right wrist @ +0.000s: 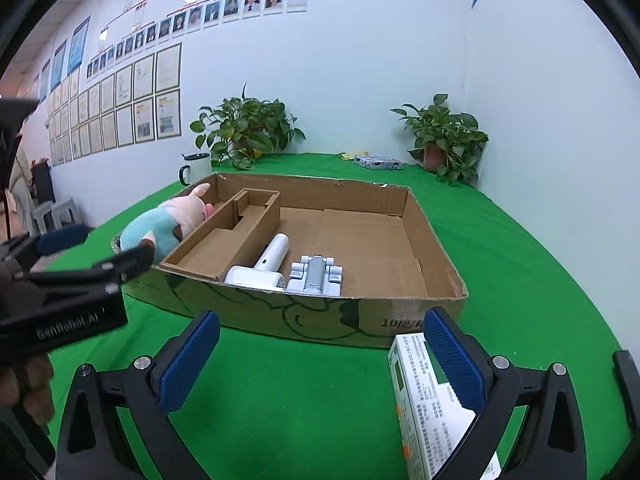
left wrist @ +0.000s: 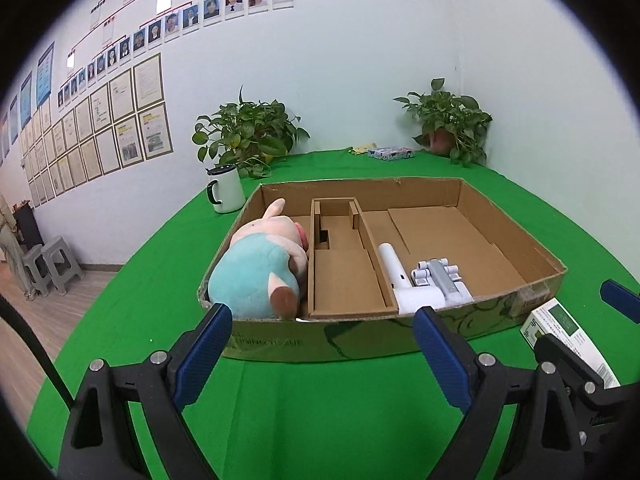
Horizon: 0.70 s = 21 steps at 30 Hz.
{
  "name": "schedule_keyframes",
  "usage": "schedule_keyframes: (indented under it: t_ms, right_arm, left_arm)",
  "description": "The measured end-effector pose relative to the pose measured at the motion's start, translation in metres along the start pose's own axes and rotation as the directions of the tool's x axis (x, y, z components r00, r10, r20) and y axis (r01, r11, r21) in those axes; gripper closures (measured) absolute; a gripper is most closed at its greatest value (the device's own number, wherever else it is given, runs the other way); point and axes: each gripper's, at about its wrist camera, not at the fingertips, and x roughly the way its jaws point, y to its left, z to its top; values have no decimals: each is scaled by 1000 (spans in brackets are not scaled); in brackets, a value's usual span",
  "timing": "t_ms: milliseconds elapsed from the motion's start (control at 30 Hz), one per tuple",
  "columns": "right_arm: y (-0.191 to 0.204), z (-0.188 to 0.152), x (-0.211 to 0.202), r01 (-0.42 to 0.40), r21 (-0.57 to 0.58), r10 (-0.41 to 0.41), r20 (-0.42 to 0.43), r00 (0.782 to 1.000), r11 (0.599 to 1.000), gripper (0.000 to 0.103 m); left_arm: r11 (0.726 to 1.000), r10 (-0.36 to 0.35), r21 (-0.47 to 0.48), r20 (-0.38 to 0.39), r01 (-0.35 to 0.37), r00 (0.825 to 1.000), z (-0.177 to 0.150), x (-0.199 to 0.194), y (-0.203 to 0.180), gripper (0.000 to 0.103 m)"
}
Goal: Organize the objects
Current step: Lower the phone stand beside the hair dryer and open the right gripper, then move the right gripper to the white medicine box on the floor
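1. the left gripper (left wrist: 322, 326) and right gripper (right wrist: 322, 334) are both hanging spread wide, pinching nothing, short of the cardboard tray's (right wrist: 352, 316) near wall.
2. bare green cloth (right wrist: 288, 392) is lying open between them.
3. one plush pig (left wrist: 264, 268), one white handheld tool (right wrist: 264, 266) and one grey-white part (right wrist: 316, 276) are sitting inside (right half bare).
4. one small box (right wrist: 420, 396) is lying outside, beside the right gripper's right finger.
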Motion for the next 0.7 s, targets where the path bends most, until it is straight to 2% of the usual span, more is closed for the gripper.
schedule_keyframes:
  t_ms: [400, 700]
  right_arm:
    - [-14, -5, -22, -16, 64, 15, 17, 1000, 998, 0]
    - [-15, -8, -46, -34, 53, 32, 38, 999, 998, 0]
  left_arm:
    - [1000, 18, 3, 12, -18, 1000, -4, -20, -6, 12]
    - [1000, 18, 11, 21, -18, 1000, -7, -41, -14, 12]
